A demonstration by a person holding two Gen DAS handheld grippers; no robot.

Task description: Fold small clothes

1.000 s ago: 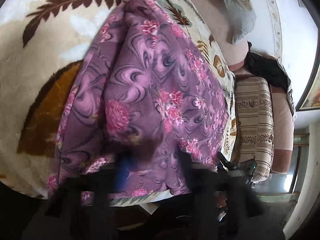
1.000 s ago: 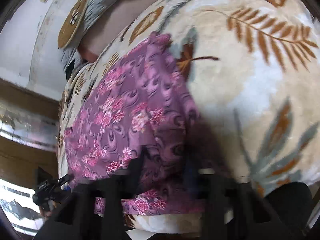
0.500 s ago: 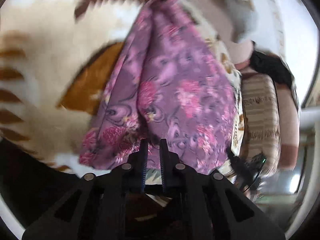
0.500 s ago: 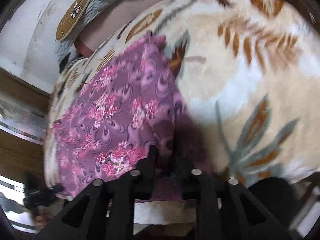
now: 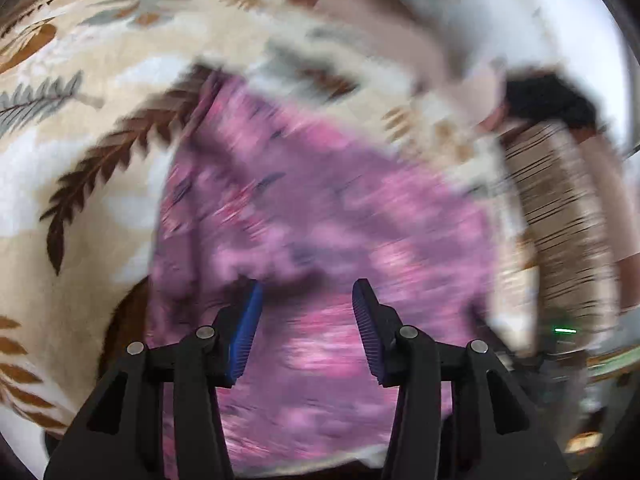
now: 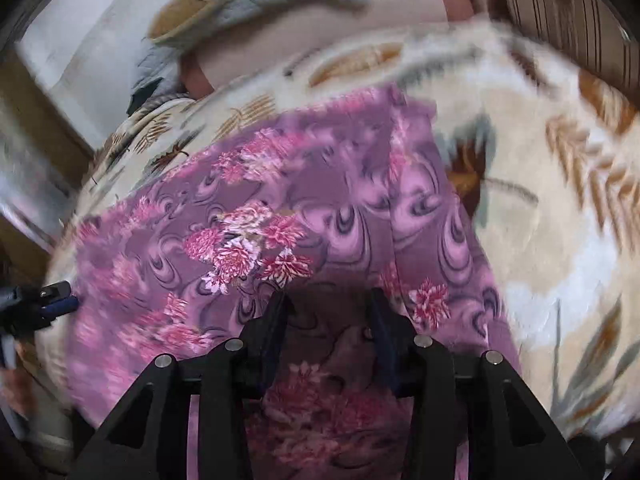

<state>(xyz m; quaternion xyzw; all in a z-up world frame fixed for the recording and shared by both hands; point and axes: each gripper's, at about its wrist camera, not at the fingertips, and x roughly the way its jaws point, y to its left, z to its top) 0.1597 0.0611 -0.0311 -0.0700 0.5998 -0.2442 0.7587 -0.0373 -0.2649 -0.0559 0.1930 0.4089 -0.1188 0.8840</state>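
Both grippers have let go since half a second ago: back then each pair of fingers was pinched together on the purple cloth, and now they stand spread apart. Left gripper (image 5: 307,292) is released, blue-padded fingers (image 5: 248,320) wide, nothing between them, poised over the near part of the purple floral garment (image 5: 320,208). That view is heavily smeared, so the cloth's folds can't be read there. Over on the right wrist camera things are sharper: the right gripper (image 6: 326,300) is also spread wide and empty, fingers straddling a shadowed patch of the garment (image 6: 280,220) right beneath them. Whether the tips touch the fabric, I cannot tell. The garment lies on the cream leaf-print blanket (image 6: 560,240), running away from both grippers with a lengthwise crease to the right of centre. At the far left edge, the other gripper's blue tip (image 6: 56,304) peeks in just beside the cloth's left border. A striped cushion (image 5: 560,220) sits beyond the blanket's right side.
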